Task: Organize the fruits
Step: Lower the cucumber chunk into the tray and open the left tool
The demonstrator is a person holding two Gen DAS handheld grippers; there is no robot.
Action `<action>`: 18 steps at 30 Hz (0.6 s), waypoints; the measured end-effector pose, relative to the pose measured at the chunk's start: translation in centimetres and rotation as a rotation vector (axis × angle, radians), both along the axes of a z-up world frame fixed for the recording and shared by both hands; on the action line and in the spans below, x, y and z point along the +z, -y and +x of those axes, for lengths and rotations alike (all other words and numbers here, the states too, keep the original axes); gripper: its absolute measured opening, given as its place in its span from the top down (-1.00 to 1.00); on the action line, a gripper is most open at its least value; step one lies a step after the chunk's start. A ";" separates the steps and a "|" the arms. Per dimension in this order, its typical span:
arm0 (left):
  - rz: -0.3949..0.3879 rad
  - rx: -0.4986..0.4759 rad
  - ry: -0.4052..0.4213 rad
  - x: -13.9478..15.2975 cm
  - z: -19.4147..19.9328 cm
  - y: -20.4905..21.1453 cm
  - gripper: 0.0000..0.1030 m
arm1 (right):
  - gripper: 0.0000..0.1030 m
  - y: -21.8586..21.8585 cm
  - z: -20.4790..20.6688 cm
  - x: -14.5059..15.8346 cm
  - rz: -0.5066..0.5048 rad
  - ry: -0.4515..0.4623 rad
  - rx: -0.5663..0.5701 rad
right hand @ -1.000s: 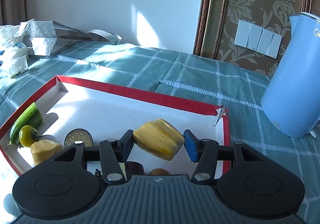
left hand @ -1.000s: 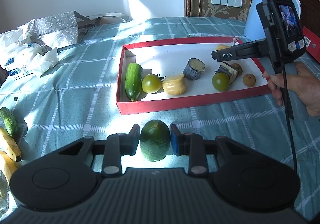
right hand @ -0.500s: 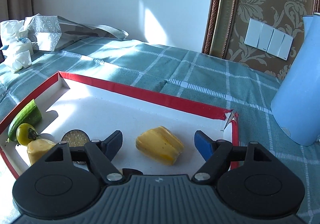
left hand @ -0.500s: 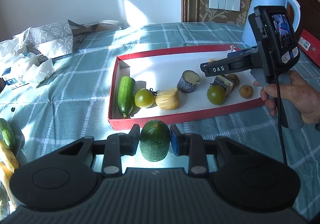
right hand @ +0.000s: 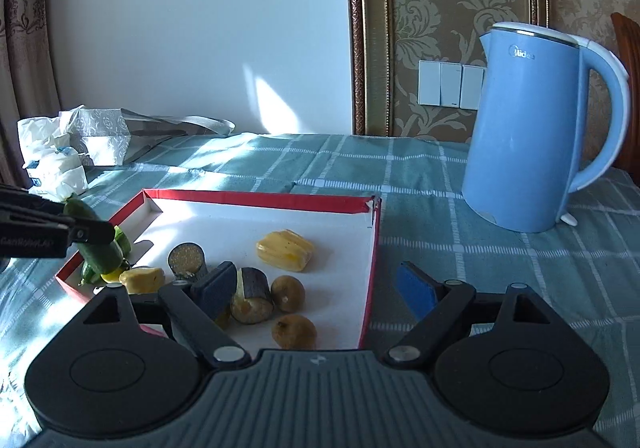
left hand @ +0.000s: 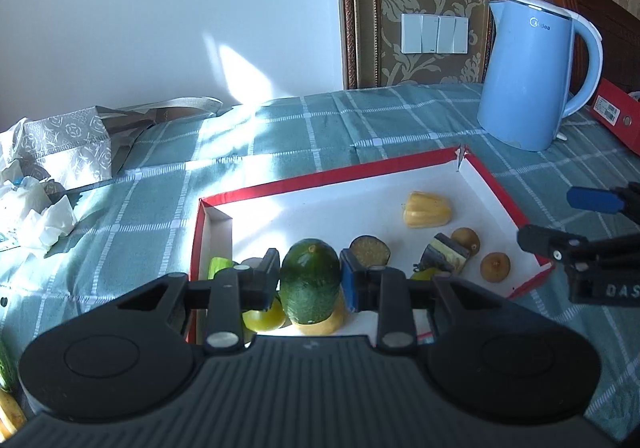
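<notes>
The green fruit (left hand: 310, 280) sits clamped between the fingers of your left gripper (left hand: 309, 280), held upright above the near left part of the red tray (left hand: 320, 179). From your right wrist view the same fruit (right hand: 96, 244) shows at the left edge, pinched in the left gripper's (right hand: 94, 234) black tips over the tray's (right hand: 260, 199) left corner.

Your right gripper (right hand: 316, 286) has its fingers spread wide and holds nothing. Its dark left pad (right hand: 214, 286) hangs over the tray's near part, its blue right pad (right hand: 414, 288) over the tablecloth (right hand: 500, 260) just outside the tray's right wall. In your left wrist view the right gripper (left hand: 560, 220) enters from the right edge, tips apart beside the tray's right wall.

On the tray's white floor lie a yellow pepper (left hand: 427, 209) alone toward the far right, a cut eggplant piece (left hand: 370, 250) face up, a second eggplant piece (left hand: 446, 258), and two brown kiwis (left hand: 495, 267) near the right wall. Below the held fruit you can see a yellow-green tomato (left hand: 264, 318) and a yellow piece (left hand: 320, 322), partly hidden.

A blue kettle (left hand: 532, 76) stands on the cloth beyond the tray's far right corner, apart from it. A patterned bag (left hand: 68, 148) and crumpled tissues (left hand: 44, 220) lie at far left.
</notes>
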State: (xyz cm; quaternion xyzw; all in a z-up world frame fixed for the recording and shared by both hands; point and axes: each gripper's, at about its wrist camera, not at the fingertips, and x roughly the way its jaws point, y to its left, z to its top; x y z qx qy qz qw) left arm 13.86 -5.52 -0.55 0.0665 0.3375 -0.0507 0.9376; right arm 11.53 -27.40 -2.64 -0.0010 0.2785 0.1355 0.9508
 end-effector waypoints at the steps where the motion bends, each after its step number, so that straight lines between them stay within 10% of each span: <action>1: -0.003 -0.003 0.001 -0.1 0.7 0.1 0.43 | -0.70 0.4 -0.6 0.0 -0.002 -0.001 -0.012; 18: -0.014 0.037 -0.055 -3.6 7.5 -1.0 0.43 | -0.70 4.2 -6.2 -1.9 -0.027 -0.094 -0.146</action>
